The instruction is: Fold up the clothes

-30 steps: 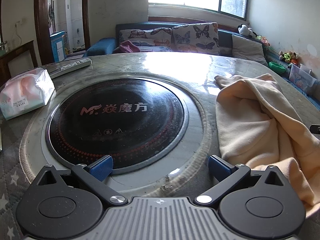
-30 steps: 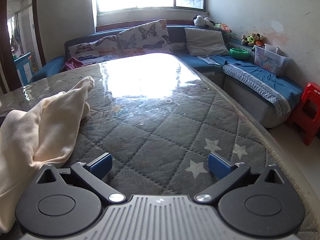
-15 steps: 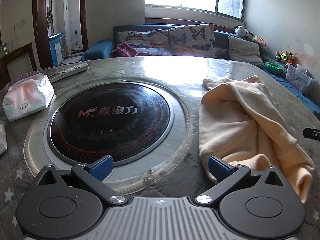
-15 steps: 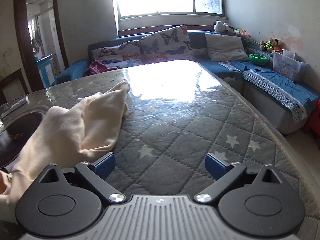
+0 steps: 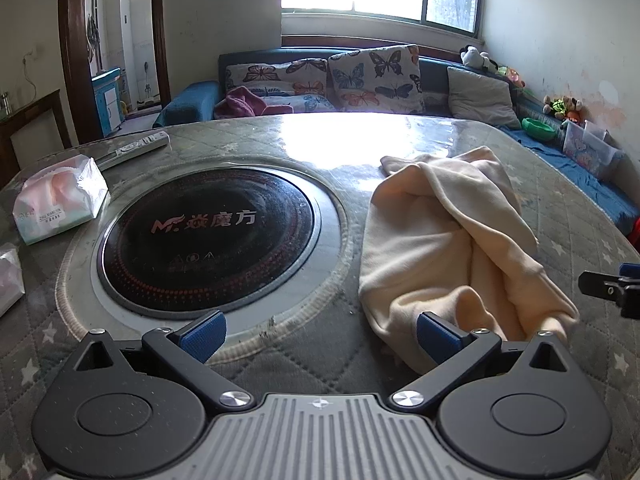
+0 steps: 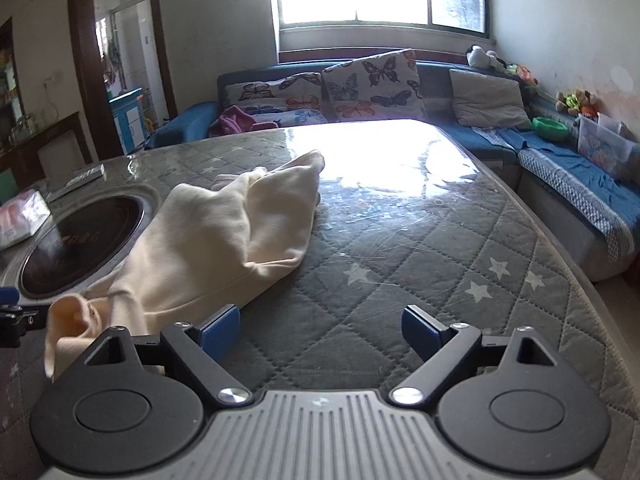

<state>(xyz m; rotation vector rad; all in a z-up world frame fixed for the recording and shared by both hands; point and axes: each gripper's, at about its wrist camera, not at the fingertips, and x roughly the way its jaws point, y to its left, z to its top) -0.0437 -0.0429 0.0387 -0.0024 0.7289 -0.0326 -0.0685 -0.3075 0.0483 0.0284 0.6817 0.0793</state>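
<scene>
The crumpled cream garment [image 5: 448, 248] is seen lying lengthwise away between both spread, empty grippers, its near end just beside the left gripper [image 5: 320, 338], while the right gripper [image 6: 320, 332], whose jaws have just been closing with nothing between them, is held over bare quilted table cover [image 6: 420, 264].

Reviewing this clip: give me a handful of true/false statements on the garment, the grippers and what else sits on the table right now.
1. The cream garment lies crumpled, not folded. True.
2. The left hand-held gripper is clamped on the garment. False: its jaws stand open, holding nothing.
3. A tissue pack lies left of the round cooktop. True.
4. The right hand-held gripper holds the remote control. False: it is open and empty; the remote lies at the table's far side.
</scene>
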